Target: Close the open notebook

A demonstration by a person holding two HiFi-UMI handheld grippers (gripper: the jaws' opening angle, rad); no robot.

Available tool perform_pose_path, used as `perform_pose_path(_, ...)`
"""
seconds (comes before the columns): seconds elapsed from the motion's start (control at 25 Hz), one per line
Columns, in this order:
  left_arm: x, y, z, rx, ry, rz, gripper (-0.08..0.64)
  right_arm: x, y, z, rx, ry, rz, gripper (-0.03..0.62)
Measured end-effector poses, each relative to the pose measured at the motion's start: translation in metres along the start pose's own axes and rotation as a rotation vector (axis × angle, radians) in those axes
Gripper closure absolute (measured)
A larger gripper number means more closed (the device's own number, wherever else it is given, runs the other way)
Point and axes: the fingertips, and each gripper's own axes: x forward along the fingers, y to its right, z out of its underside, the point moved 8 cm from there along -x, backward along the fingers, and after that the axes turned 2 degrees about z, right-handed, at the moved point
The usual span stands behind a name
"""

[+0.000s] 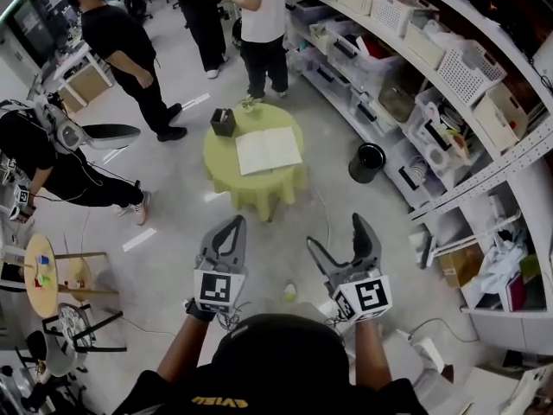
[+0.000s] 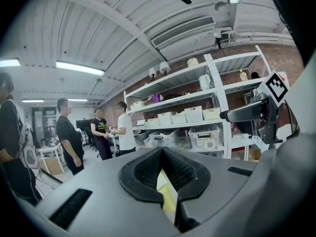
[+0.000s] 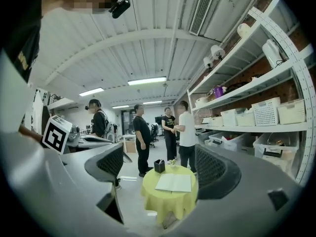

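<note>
An open notebook (image 1: 269,151) with white pages lies flat on a small round table with a yellow-green cloth (image 1: 223,158), some way ahead of me on the floor. A black pen holder (image 1: 223,121) stands on the table behind the notebook. Both grippers hang in the air well short of the table. My left gripper (image 1: 232,225) has its jaws together with nothing in them; in its own view (image 2: 162,177) only a sliver of yellow shows between the pads. My right gripper (image 1: 335,232) stands open and empty, and its view frames the notebook (image 3: 174,182) and the table (image 3: 168,204) between the jaws (image 3: 160,169).
Three people stand beyond the table (image 1: 259,24), and another sits at the left (image 1: 52,162). Long shelving with white bins runs along the right (image 1: 449,76). A black bin (image 1: 368,160) stands on the floor right of the table. A small round wooden side table (image 1: 41,275) is at the left.
</note>
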Motion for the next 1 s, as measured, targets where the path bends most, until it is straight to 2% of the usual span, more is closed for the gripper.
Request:
perform_pose_path(0.12,0.016,0.004,-0.002,-0.012,0.006,-0.019,0.543,0.013,0.012,0.007,-0.002,-0.007,-0.021,0.160)
perform_pose_path(0.32,0.032,0.000,0.006,-0.013,-0.034,-0.036,0.543,0.031,0.030,0.022,0.037,-0.043,-0.030,0.169)
perform_pose_path(0.52,0.051,-0.023,0.021,-0.040,-0.074,-0.064,0.543,0.063,0.039,0.030,0.030,-0.078,-0.055,0.173)
perform_pose_path(0.76,0.090,-0.052,0.029,-0.062,-0.058,-0.075,0.543,0.112,0.053,0.030,0.003,-0.101,-0.061,0.178)
perform_pose_path(1.0,0.139,-0.102,0.028,-0.073,-0.050,-0.070,0.543,0.179,0.060,0.020,-0.017,-0.126,-0.071,0.178)
